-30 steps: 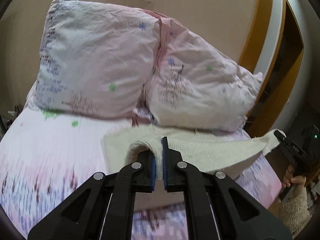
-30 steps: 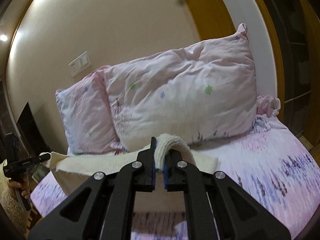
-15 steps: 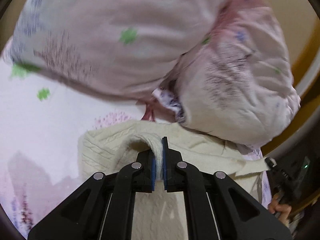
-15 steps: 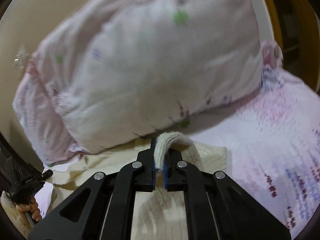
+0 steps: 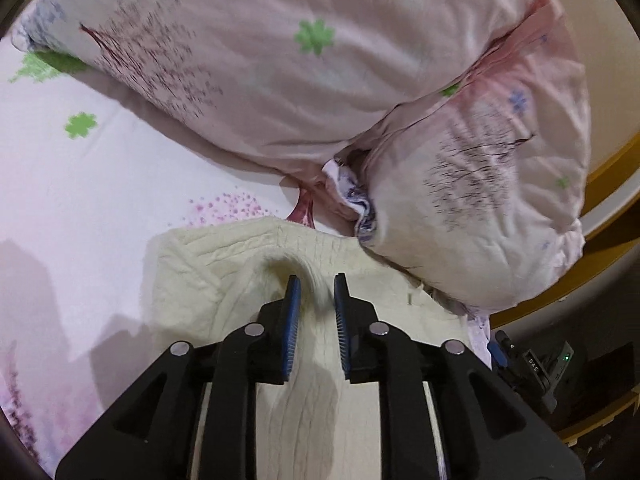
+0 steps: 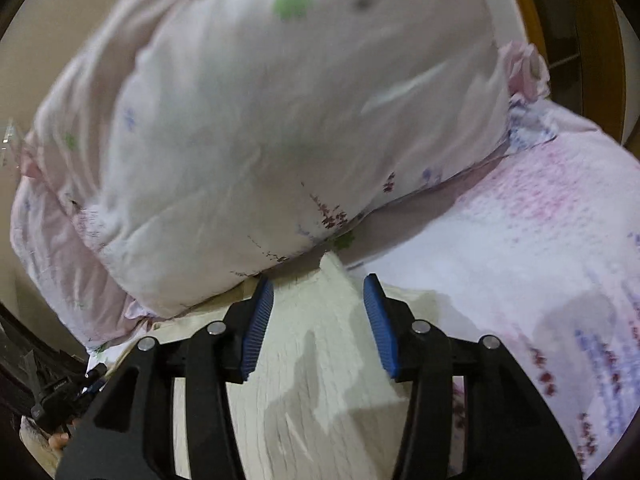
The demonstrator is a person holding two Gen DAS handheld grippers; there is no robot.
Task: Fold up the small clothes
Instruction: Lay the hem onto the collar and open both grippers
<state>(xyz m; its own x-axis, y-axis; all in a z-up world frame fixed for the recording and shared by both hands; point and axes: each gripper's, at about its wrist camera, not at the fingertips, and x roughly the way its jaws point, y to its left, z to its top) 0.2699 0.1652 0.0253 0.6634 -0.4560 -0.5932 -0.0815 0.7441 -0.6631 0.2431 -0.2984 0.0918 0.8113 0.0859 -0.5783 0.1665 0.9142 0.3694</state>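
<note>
A cream knitted garment [image 5: 208, 280] lies on the pink floral bed sheet [image 5: 80, 184], its far edge against the pillows. My left gripper [image 5: 316, 284] hangs just above it with its jaws parted and a raised fold of the knit loose between the blue pads. In the right wrist view the same garment [image 6: 316, 360] lies flat under my right gripper [image 6: 318, 288], which is wide open and holds nothing. One corner of the cloth points up between its pads.
Two pink floral pillows [image 5: 280, 60] [image 5: 500, 184] lean at the head of the bed, right behind the garment. The big pillow [image 6: 280, 128] fills the right wrist view. A wooden bed frame [image 5: 608, 176] runs at the right. The other gripper [image 5: 536, 364] shows low right.
Both grippers came down toward the bed with the garment and then opened. The cloth edges they pinched have dropped out of the pads, and the garment now rests on the sheet.
</note>
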